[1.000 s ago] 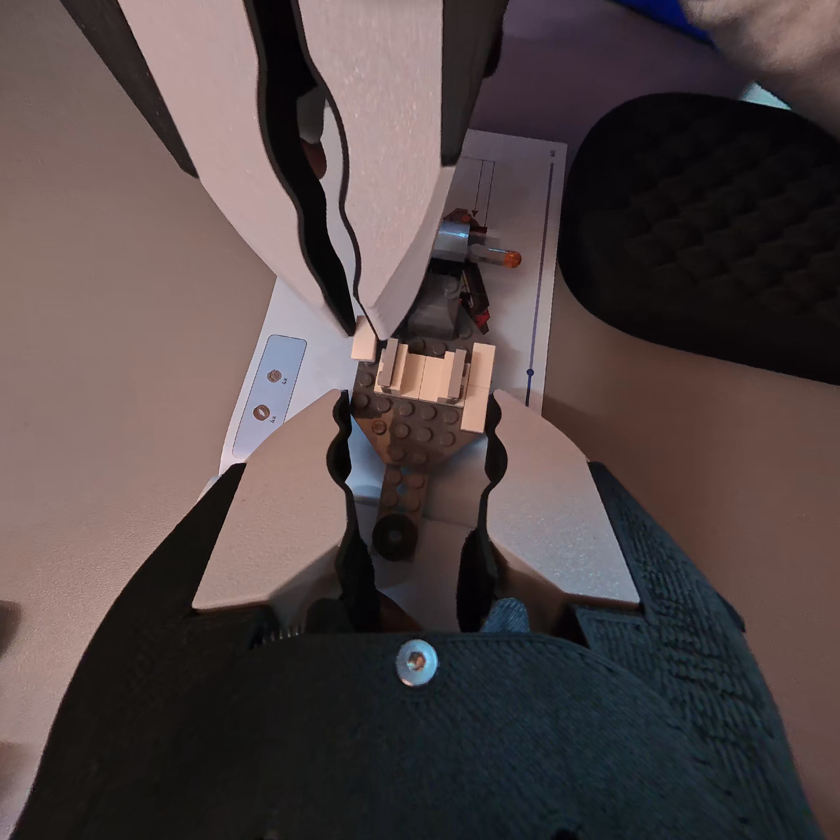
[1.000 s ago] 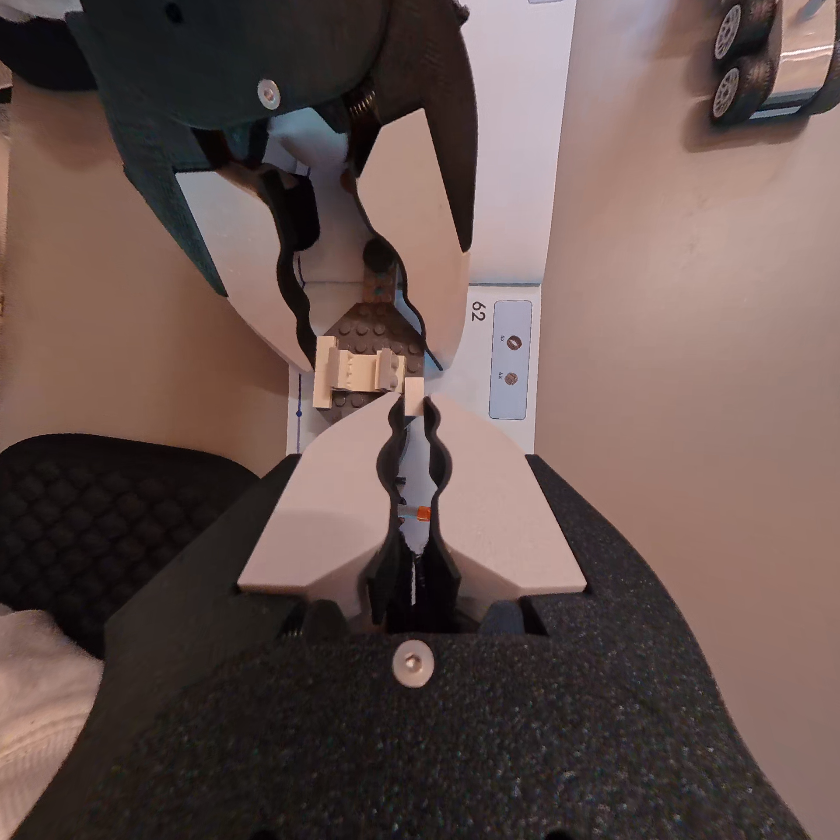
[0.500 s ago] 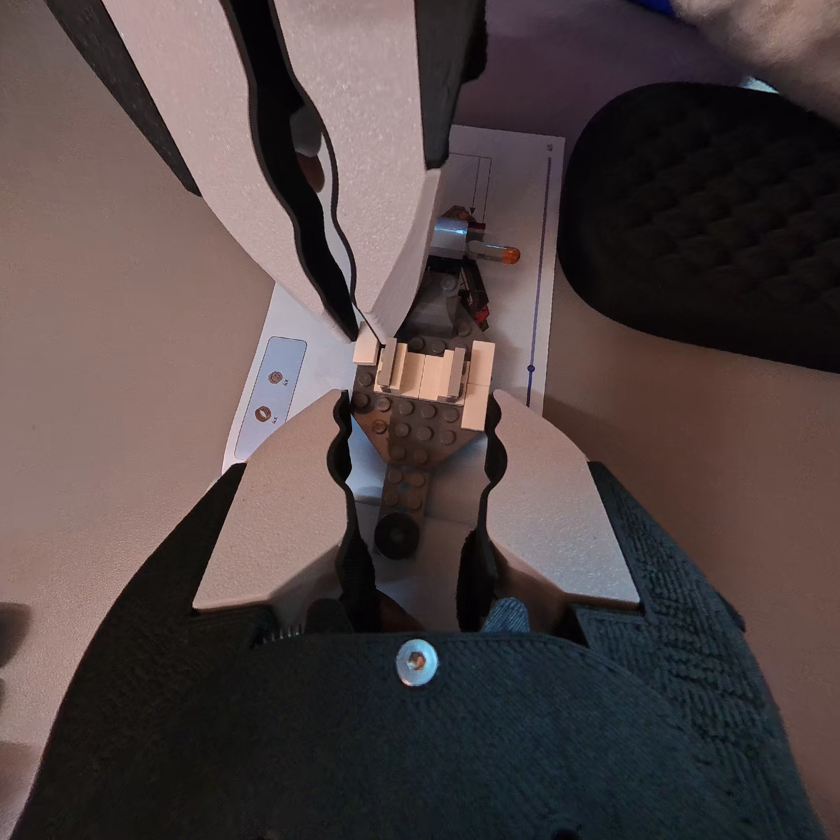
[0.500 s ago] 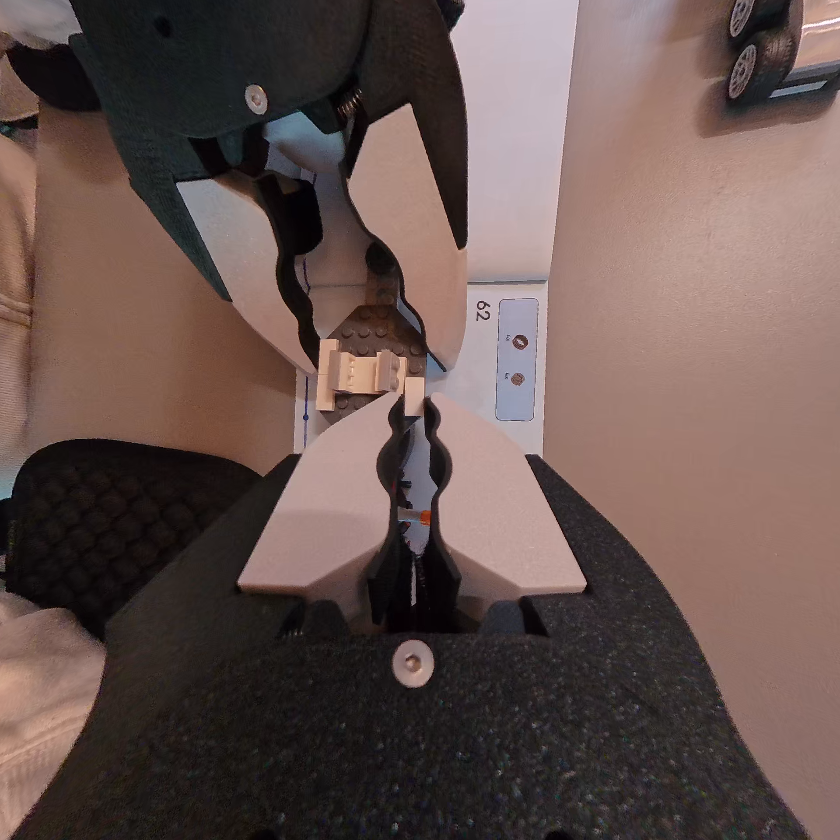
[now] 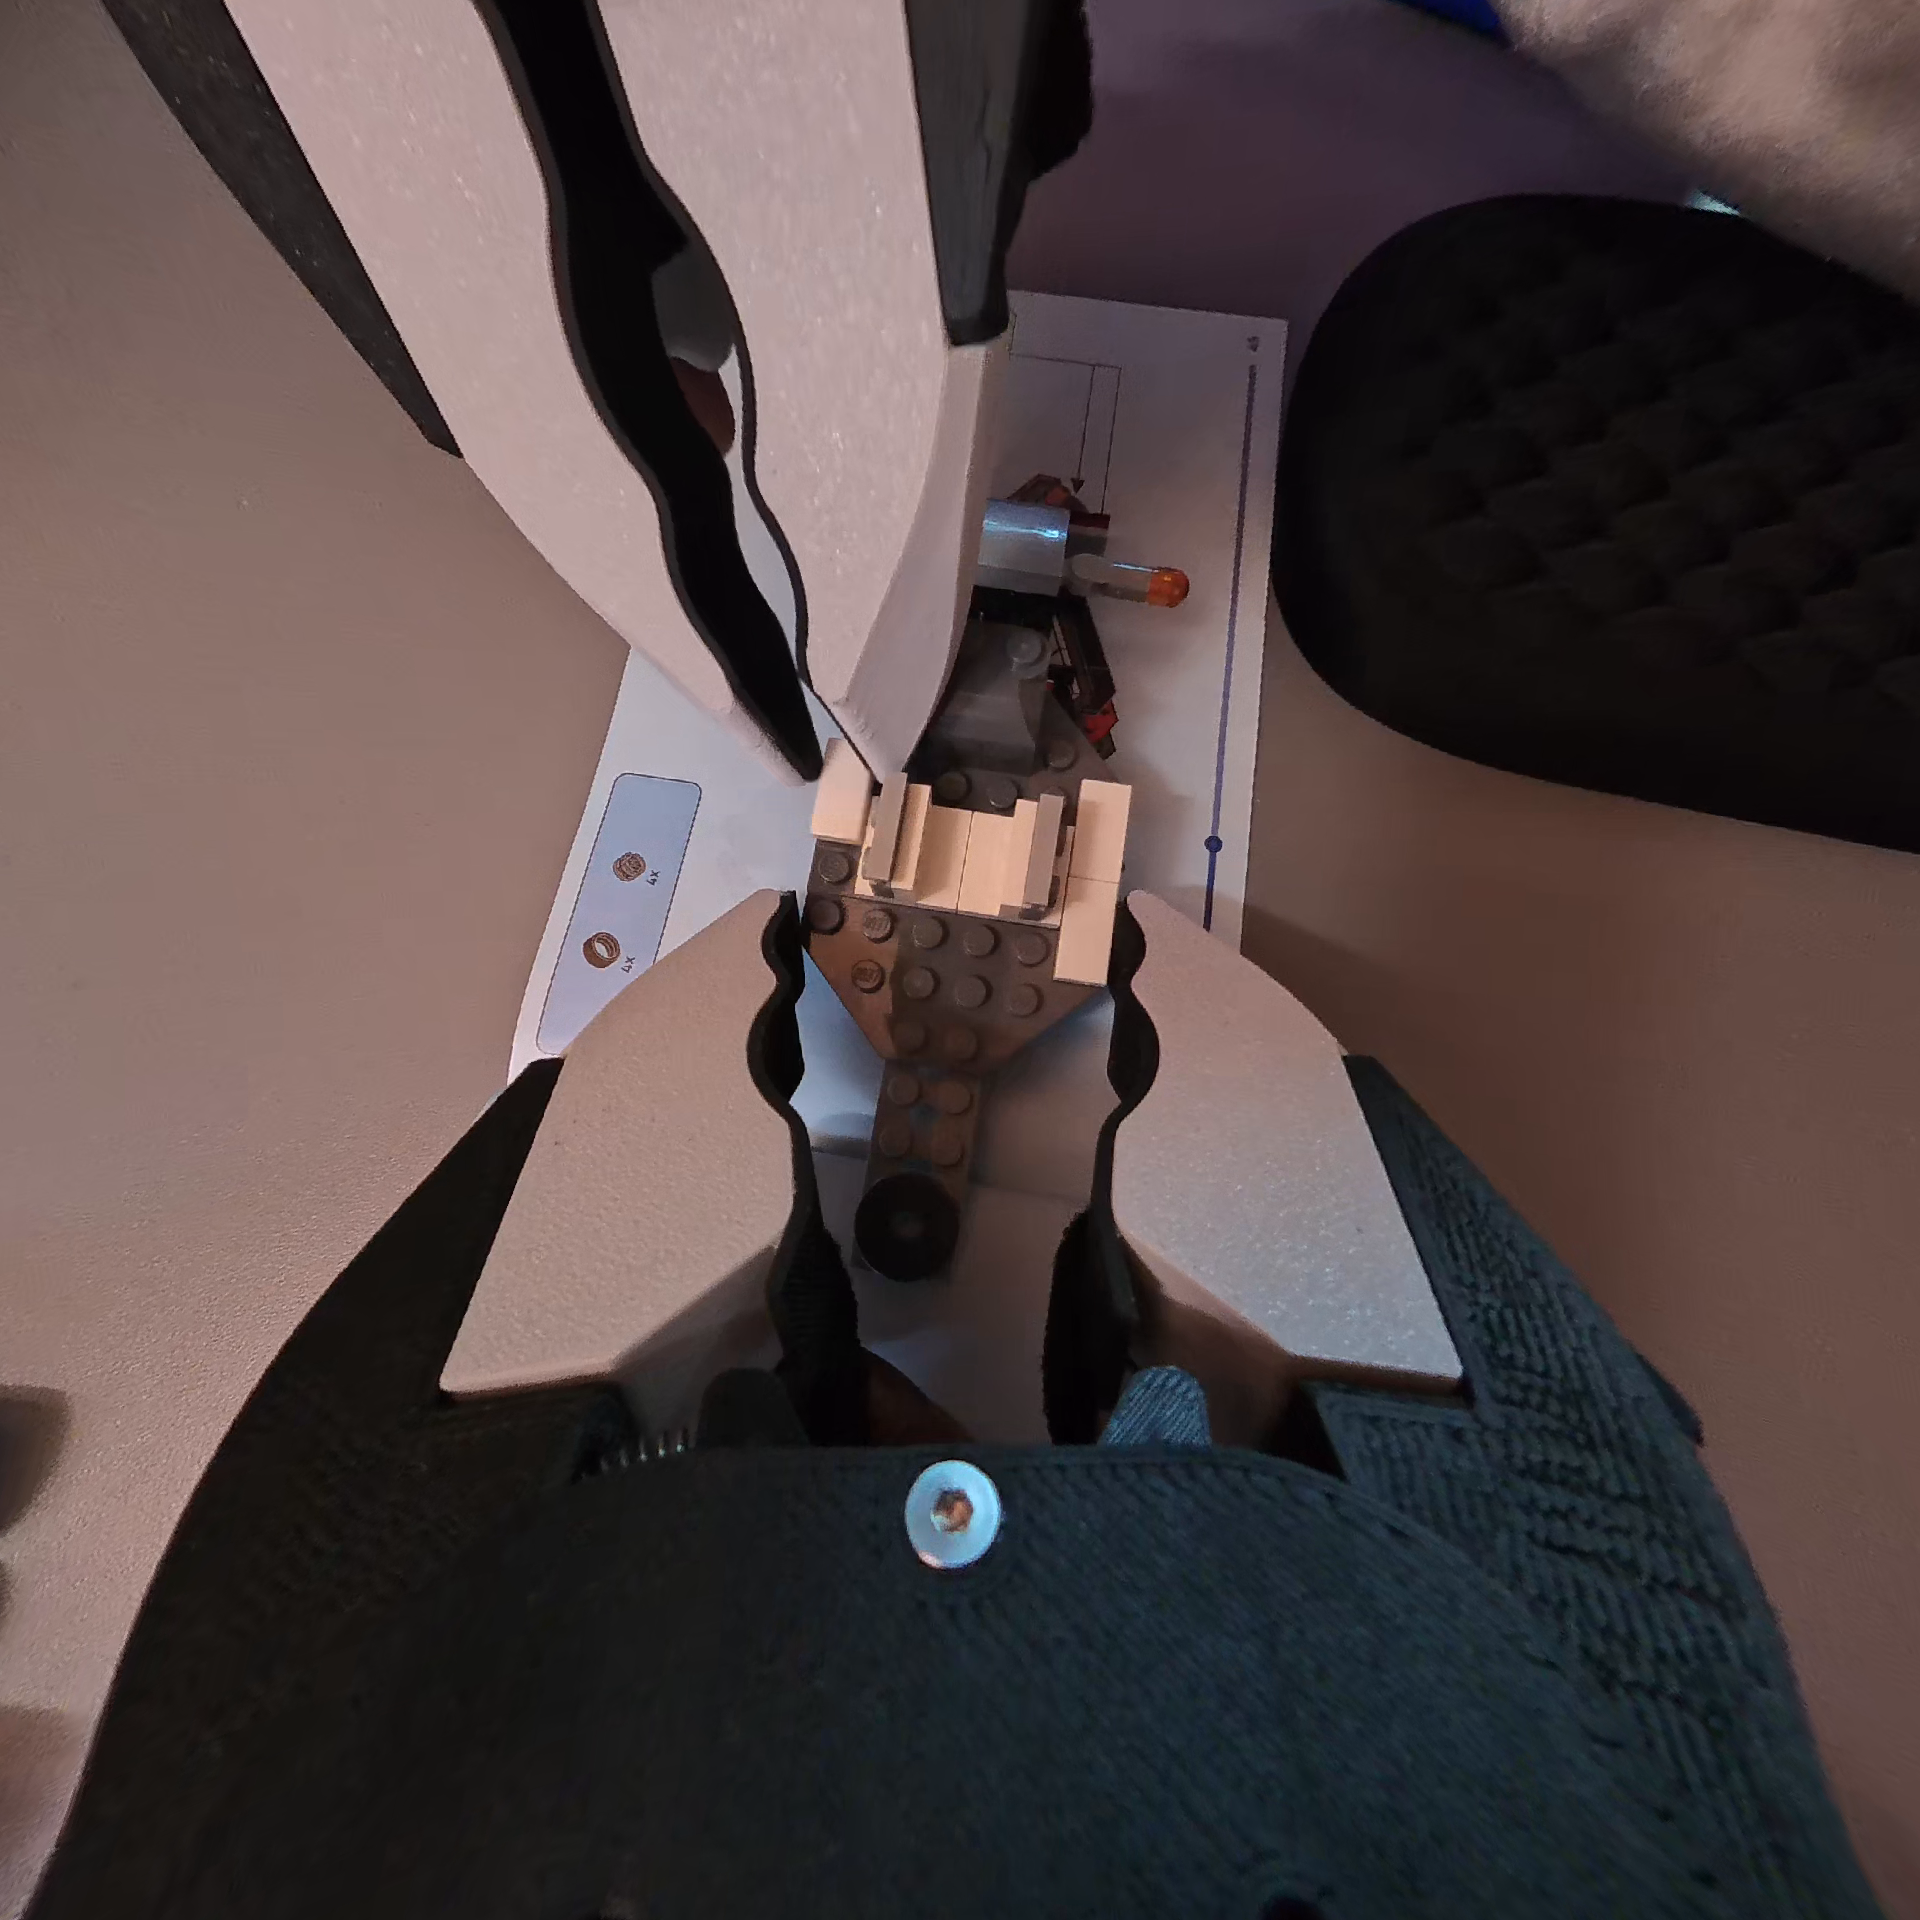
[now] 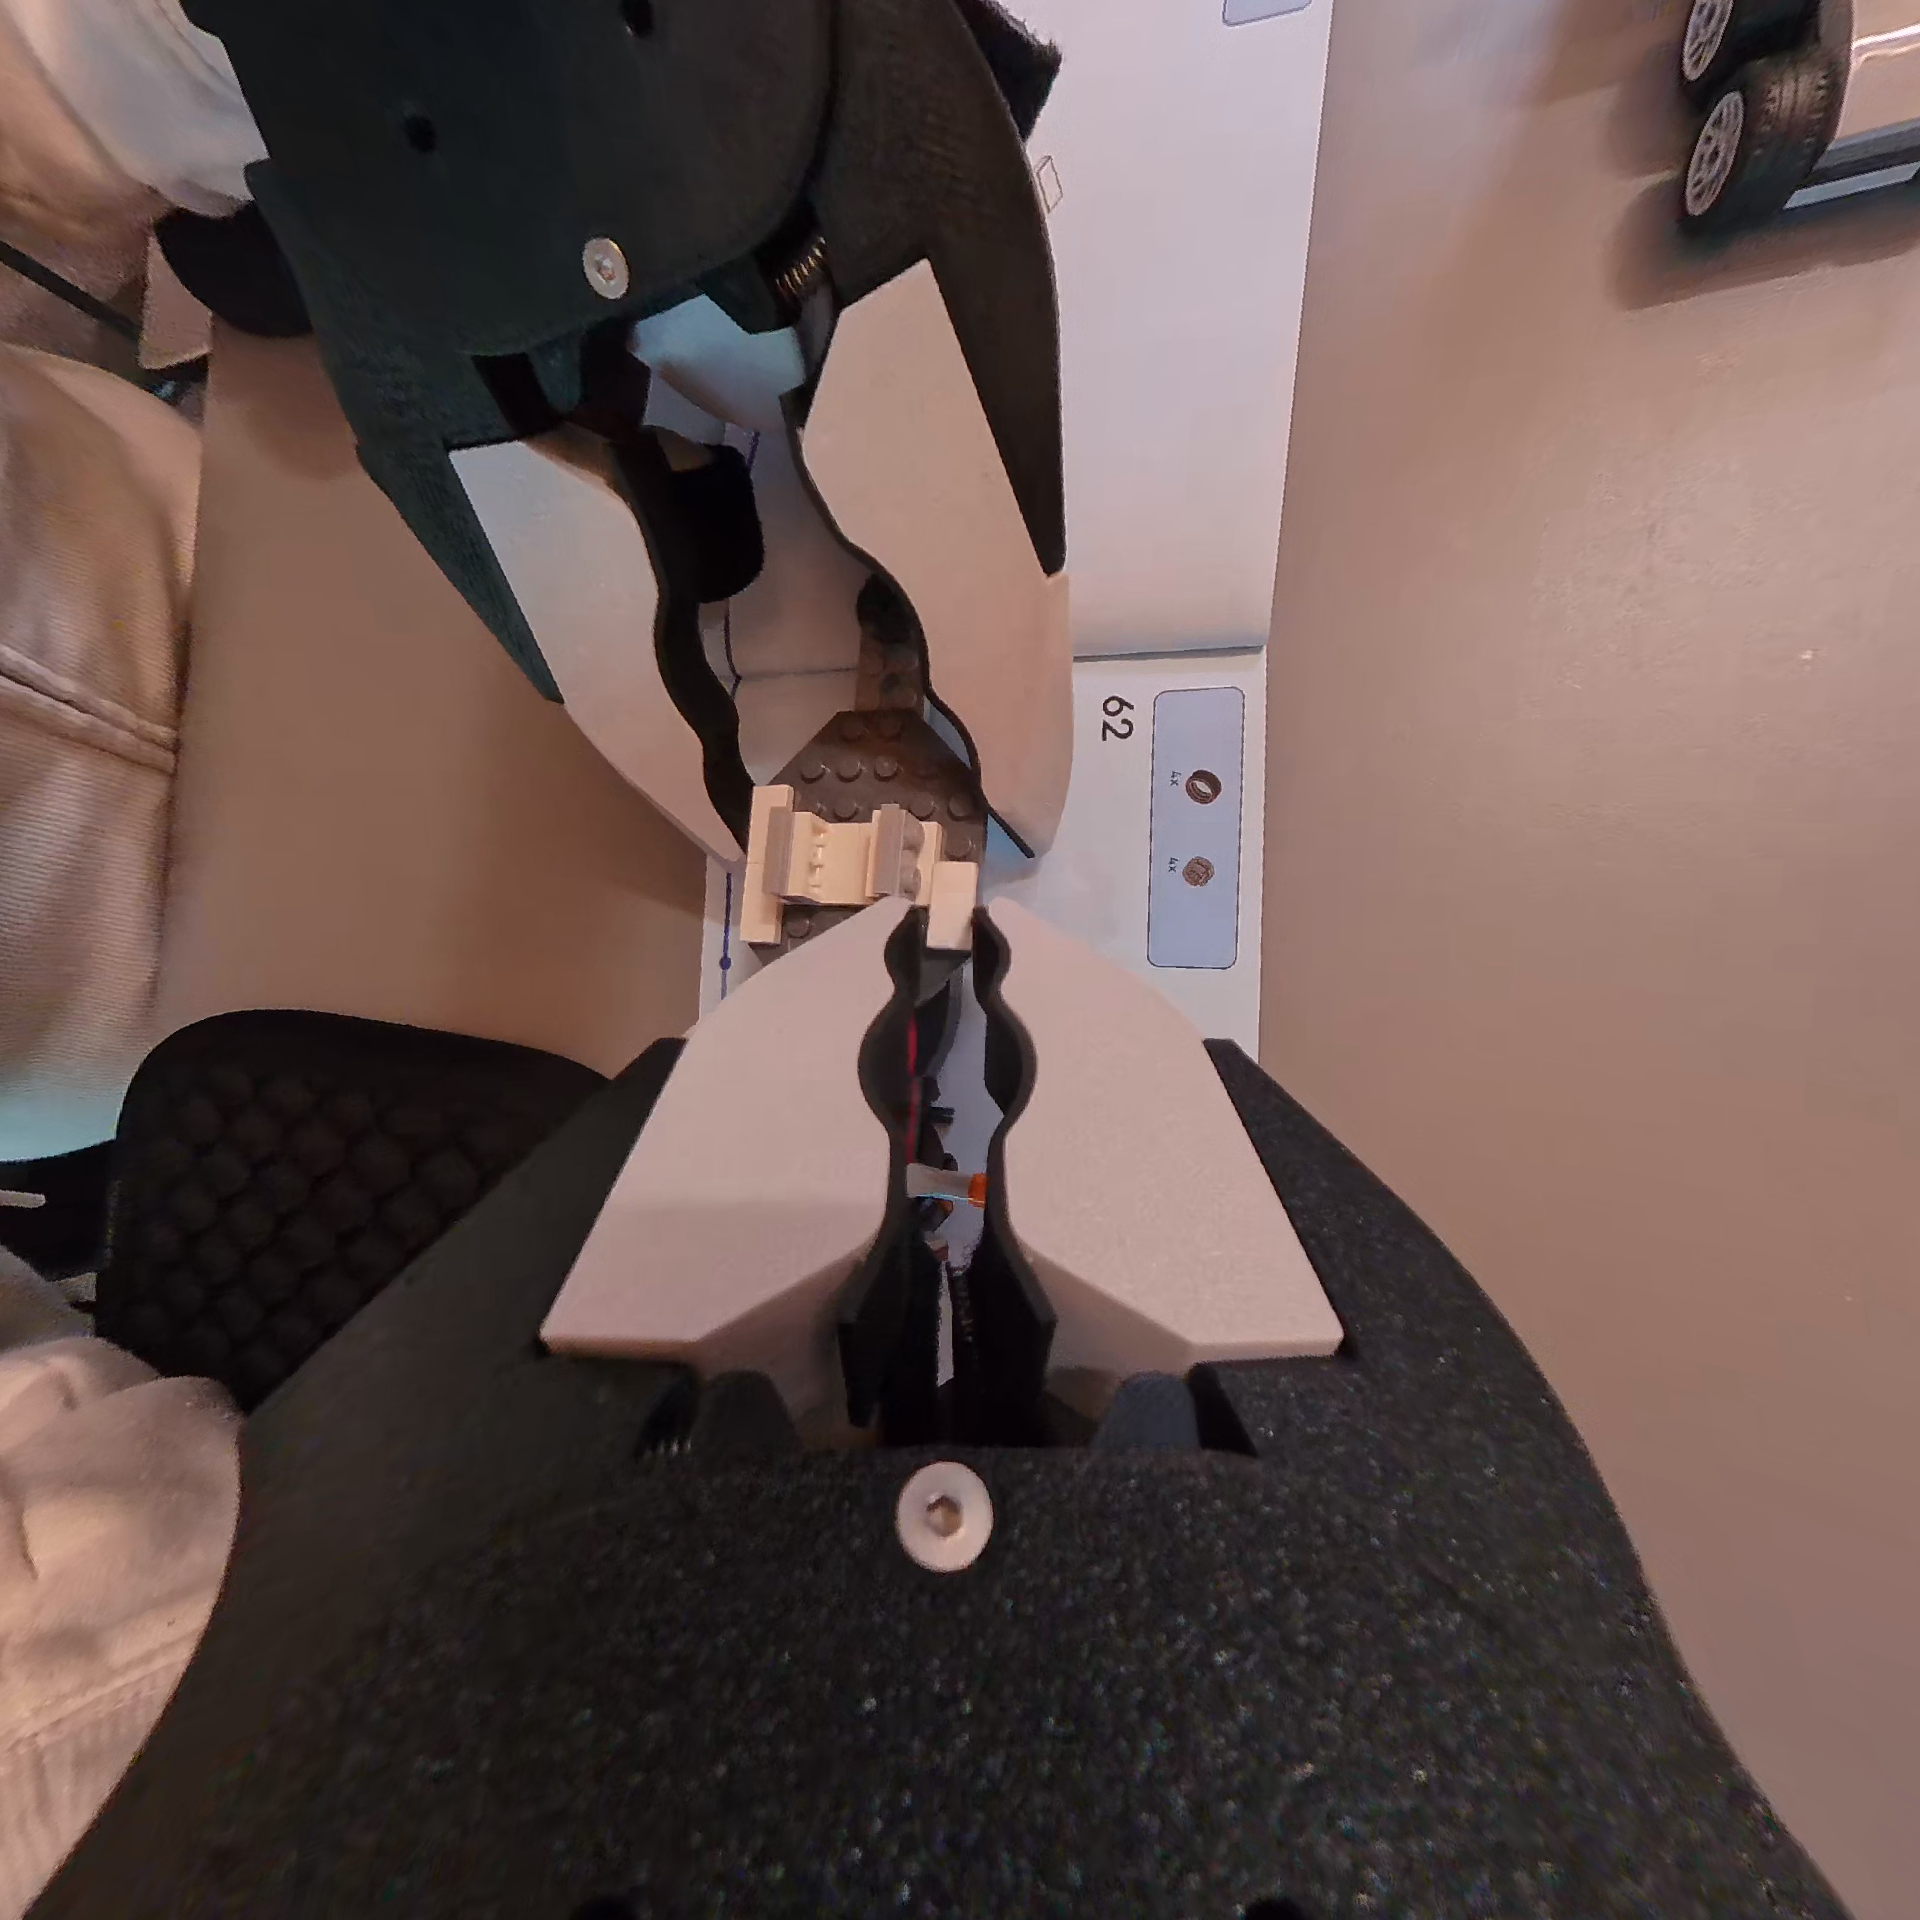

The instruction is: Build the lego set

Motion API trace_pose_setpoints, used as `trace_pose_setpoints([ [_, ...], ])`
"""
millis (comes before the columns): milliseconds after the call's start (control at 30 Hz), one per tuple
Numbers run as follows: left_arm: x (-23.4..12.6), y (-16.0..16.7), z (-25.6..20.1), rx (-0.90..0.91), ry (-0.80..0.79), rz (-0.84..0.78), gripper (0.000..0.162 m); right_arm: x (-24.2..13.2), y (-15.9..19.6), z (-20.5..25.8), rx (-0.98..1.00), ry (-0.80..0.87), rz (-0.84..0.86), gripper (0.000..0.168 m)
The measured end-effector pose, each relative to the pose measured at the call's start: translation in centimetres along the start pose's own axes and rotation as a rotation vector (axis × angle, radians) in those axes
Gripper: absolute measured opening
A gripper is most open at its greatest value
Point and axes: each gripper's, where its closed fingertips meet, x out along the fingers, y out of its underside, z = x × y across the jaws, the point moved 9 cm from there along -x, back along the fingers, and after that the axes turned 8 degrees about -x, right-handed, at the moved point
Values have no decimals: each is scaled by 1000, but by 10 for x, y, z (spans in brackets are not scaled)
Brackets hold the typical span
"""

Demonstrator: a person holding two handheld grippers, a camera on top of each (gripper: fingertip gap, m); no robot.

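— Any writing on the white paper instruction page [image 6: 1174,416]?
— Yes. A printed black page number sits beside a pale blue rounded parts box [image 6: 1195,826].
— And inside that box?
— Two small piece drawings, each with a tiny quantity mark. The box shows again in the left wrist view [image 5: 623,914].

Dim, warm indoor light, wide-angle views

Edges bow outward with fisheye distortion; soft shadows lie on the table [image 5: 260,831], the middle is sharp, and near corners blur.

Two tools [image 5: 951,925] [image 6: 948,914], one lego model [image 5: 935,987], one instruction booklet [image 6: 1184,416], one black pad [image 5: 1621,499], two wheels [image 6: 1756,114]
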Motion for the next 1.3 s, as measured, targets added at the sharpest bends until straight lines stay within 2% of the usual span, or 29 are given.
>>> trace_pose_setpoints([
  [867,0,1,-2,59,-39,-22,57,-4,3,-2,16,-15,-22,9],
  [1100,0,1,-3,82,-50,-25,57,-7,5,-3,35,-42,-80,11],
  [1300,0,1,-2,64,-40,-23,57,-14,9,-13,56,73,-137,8],
])
